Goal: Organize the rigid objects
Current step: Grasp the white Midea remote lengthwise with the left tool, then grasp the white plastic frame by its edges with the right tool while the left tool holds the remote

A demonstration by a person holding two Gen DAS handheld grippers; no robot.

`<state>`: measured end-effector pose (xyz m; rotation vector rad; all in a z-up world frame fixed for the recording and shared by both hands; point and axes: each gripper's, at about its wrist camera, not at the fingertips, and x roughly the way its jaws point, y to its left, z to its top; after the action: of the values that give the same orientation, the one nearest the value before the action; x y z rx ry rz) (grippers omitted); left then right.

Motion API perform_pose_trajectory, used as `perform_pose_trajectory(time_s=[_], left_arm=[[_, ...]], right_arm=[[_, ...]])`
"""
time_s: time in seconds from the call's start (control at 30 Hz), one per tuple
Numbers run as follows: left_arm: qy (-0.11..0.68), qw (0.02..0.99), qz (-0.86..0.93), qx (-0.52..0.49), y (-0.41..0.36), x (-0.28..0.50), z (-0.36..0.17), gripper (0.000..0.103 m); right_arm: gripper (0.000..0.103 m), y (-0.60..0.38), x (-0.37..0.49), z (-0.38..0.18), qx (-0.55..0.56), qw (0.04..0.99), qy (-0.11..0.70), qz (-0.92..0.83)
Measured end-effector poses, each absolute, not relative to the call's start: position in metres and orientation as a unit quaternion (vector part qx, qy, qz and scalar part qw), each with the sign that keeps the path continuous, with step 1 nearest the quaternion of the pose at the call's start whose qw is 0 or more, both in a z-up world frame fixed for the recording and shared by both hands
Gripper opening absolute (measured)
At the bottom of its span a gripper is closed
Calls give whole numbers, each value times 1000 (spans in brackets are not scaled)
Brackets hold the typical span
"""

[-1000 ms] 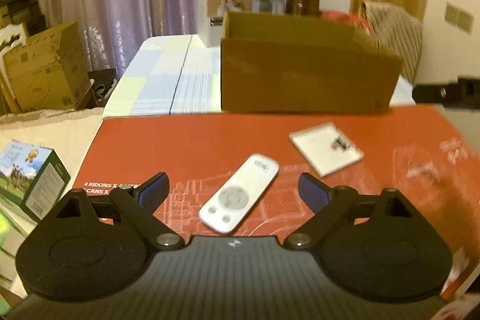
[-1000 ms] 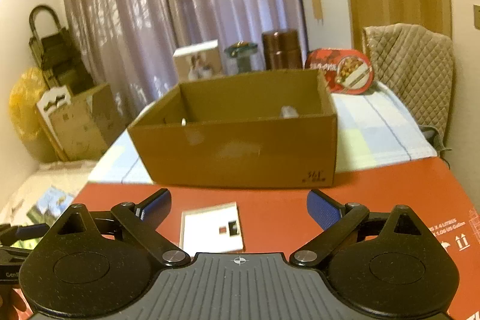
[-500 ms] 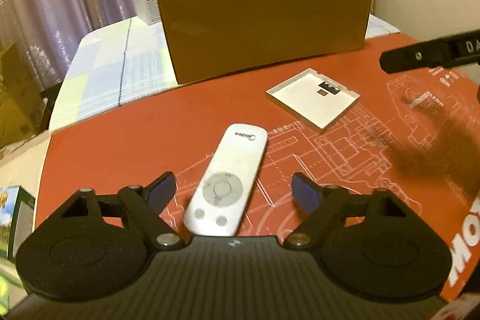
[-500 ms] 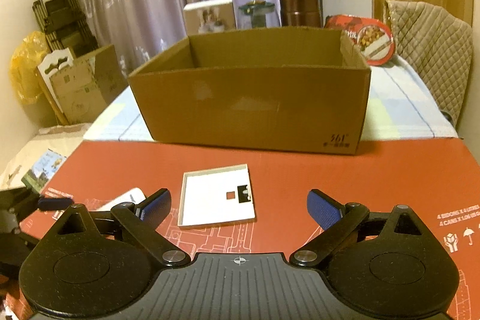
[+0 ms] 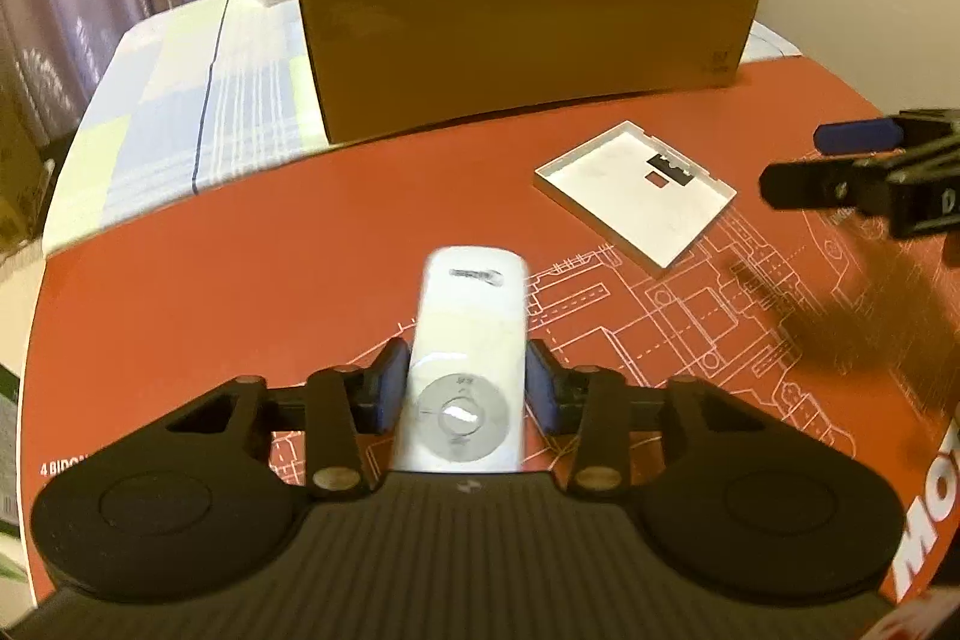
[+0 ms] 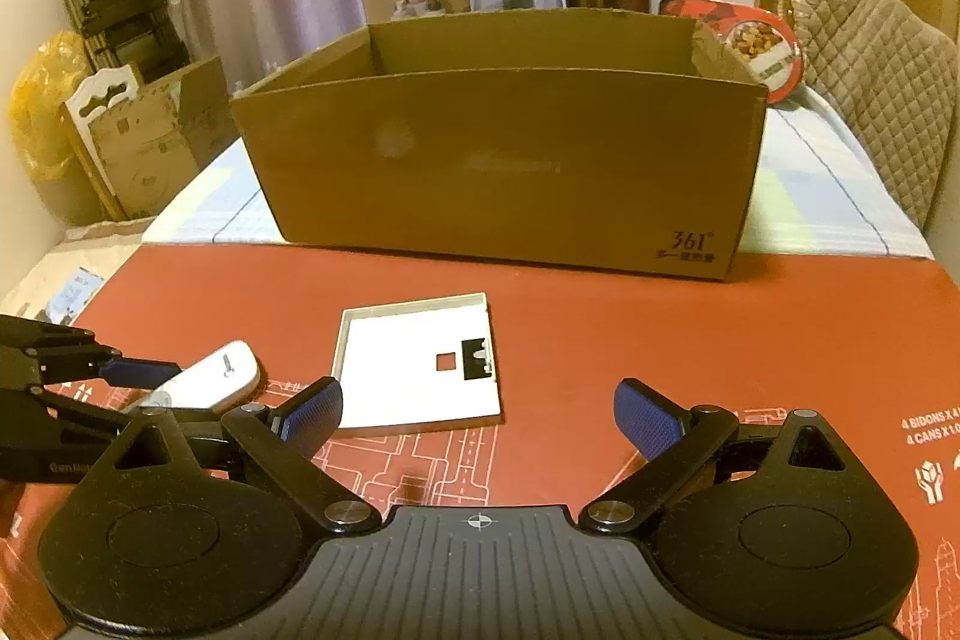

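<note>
My left gripper (image 5: 462,391) is clamping the white remote (image 5: 471,340) on the red mat (image 5: 240,280); its near end is lying hidden under my body. My right gripper (image 6: 477,415) is gaping wide, hovering near the white tray (image 6: 414,364). The cardboard box (image 6: 504,160) is standing beyond, its floor hidden.

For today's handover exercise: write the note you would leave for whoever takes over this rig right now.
Left gripper: shut on the white remote, at the red mat.
Right gripper: open, empty, just short of the white square plate.
Cardboard box: open-topped, behind both items; its floor is hidden.
Done: remote gripped.
Left: probably put the remote in the box, then grip the plate and box it too.
</note>
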<state>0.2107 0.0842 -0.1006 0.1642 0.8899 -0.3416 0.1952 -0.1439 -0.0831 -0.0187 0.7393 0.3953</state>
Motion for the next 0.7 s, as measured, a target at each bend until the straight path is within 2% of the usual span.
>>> perform_pose_trajectory(time_s=[0.37, 0.5, 0.7], left_arm=[[407, 907, -104, 32, 89, 219, -74, 35], [411, 906, -99, 9, 94, 225, -74, 35], [411, 906, -102, 0, 93, 228, -74, 35]], right_arm=[[95, -113, 206, -101, -43, 906, 362, 217], [100, -100, 213, -114, -64, 901, 366, 222], [100, -90, 225, -133, -76, 905, 369, 197]])
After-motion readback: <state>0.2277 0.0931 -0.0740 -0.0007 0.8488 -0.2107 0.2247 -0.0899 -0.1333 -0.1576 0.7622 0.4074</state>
